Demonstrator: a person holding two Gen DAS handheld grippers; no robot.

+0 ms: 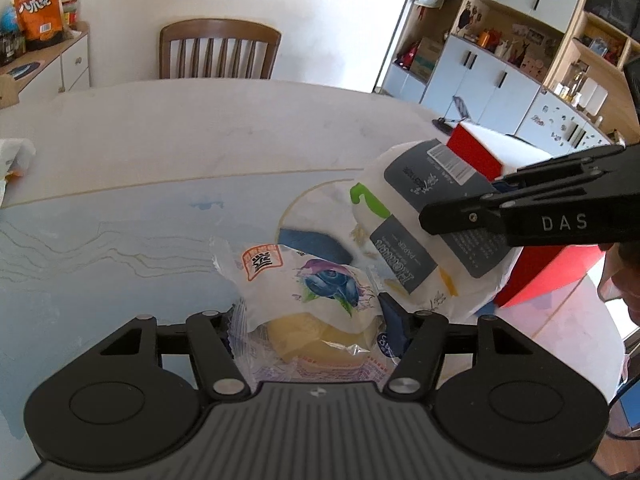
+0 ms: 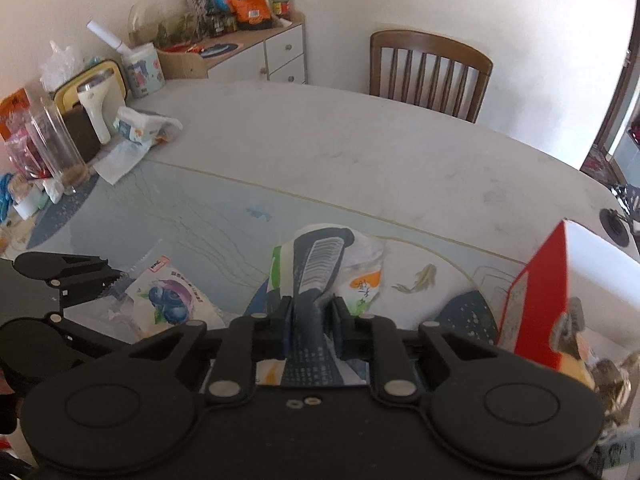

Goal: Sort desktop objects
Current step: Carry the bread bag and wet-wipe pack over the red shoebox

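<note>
Above the pale table (image 2: 360,152), each tool grips a packet beside a wooden chair (image 2: 430,70).

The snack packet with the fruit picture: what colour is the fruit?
Dark blue, blueberries, on a white snack packet; clearest in the left wrist view.

Left tool (image 1: 316,320): black two-finger unit, angled downward; jaws partly apart, pressed on either side of a clear-and-white snack packet with a blueberry print (image 1: 316,284). Blue-padded right finger (image 1: 394,316) visible against the packet.

Right tool (image 2: 310,322): black two-finger unit, angled downward; jaws drawn close, clamped on the dark grey band of a white tissue pack (image 2: 320,264). Blue pads (image 2: 286,328) pinch the wrapper from both sides.
</note>
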